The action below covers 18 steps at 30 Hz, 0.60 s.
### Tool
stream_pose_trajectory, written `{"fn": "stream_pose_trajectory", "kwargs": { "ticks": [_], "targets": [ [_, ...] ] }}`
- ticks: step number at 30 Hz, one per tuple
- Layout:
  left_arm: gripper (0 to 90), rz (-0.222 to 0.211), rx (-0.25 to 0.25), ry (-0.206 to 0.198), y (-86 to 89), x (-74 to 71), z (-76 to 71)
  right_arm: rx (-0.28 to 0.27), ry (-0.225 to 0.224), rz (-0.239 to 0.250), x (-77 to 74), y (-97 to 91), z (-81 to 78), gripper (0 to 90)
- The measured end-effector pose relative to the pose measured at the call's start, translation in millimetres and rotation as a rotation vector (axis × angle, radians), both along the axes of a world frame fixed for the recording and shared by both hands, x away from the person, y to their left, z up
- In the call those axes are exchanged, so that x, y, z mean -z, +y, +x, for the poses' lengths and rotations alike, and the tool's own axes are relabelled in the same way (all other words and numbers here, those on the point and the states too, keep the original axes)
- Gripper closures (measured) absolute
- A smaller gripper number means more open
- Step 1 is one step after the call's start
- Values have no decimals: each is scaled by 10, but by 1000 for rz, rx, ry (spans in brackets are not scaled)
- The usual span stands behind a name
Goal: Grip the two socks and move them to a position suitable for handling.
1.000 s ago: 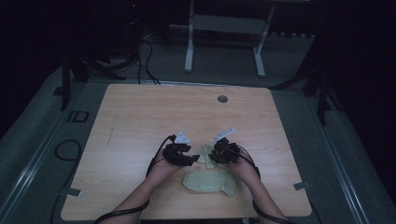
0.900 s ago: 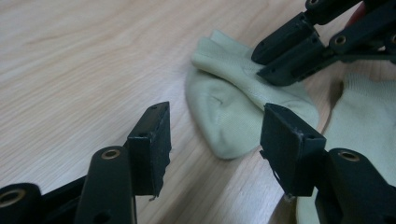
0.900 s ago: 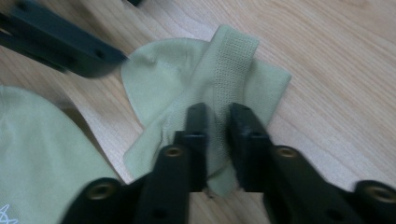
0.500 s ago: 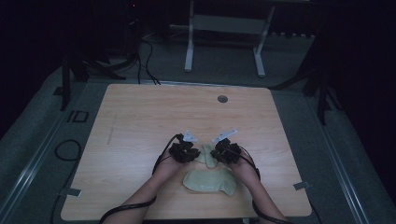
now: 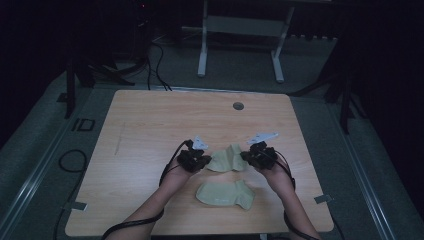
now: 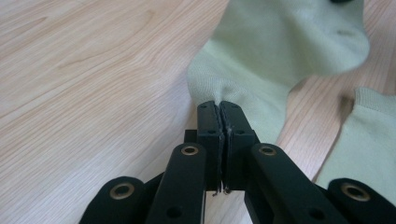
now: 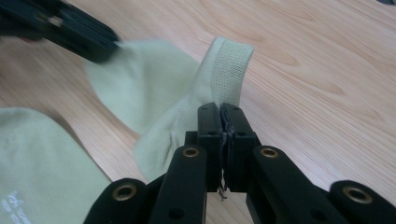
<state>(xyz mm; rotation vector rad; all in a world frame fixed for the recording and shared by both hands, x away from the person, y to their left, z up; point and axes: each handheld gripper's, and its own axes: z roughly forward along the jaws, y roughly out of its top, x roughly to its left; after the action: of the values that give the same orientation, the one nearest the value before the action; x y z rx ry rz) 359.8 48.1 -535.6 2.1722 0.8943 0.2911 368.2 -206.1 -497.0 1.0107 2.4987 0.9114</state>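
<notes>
A pale green sock [image 5: 227,160] hangs stretched between my two grippers just above the wooden table [image 5: 150,125]. My left gripper [image 5: 205,161] is shut on one edge of this sock [image 6: 280,46], its jaws pinched together on the fabric [image 6: 218,106]. My right gripper [image 5: 244,157] is shut on the ribbed cuff end of the sock [image 7: 154,88], with the cuff standing up past the jaws [image 7: 219,108]. A second matching sock [image 5: 225,194] lies flat nearer the front edge, and it also appears beside the jaws [image 6: 369,140] [image 7: 37,163].
A small round grommet [image 5: 238,106] sits near the table's far edge. Cables trail from both grippers over the table's front. A metal stand [image 5: 240,30] and loose cables are on the dark floor beyond the table.
The hands have moved apart and slightly away from the front edge. The held sock has come off the flat sock and now spreads between the two grippers.
</notes>
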Motion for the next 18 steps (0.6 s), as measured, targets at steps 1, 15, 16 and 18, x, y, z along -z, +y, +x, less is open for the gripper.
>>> {"fn": "stream_pose_trajectory", "kwargs": {
  "ticks": [1, 15, 16, 18],
  "targets": [
    [876, 6, -7, -4, 27, -10, -8, 0, 0, 0, 0, 0, 0, 875],
    [872, 29, -26, 39, 146, 155, 51, 68, 83, -50, 399, -227, 171, 874],
    [870, 29, -30, 45, 145, 166, 55, 69, 86, -47, 412, -232, 179, 873],
    [797, 22, -29, 59, 152, 171, 62, 69, 90, -45, 426, -234, 188, 862]
  ]
}}
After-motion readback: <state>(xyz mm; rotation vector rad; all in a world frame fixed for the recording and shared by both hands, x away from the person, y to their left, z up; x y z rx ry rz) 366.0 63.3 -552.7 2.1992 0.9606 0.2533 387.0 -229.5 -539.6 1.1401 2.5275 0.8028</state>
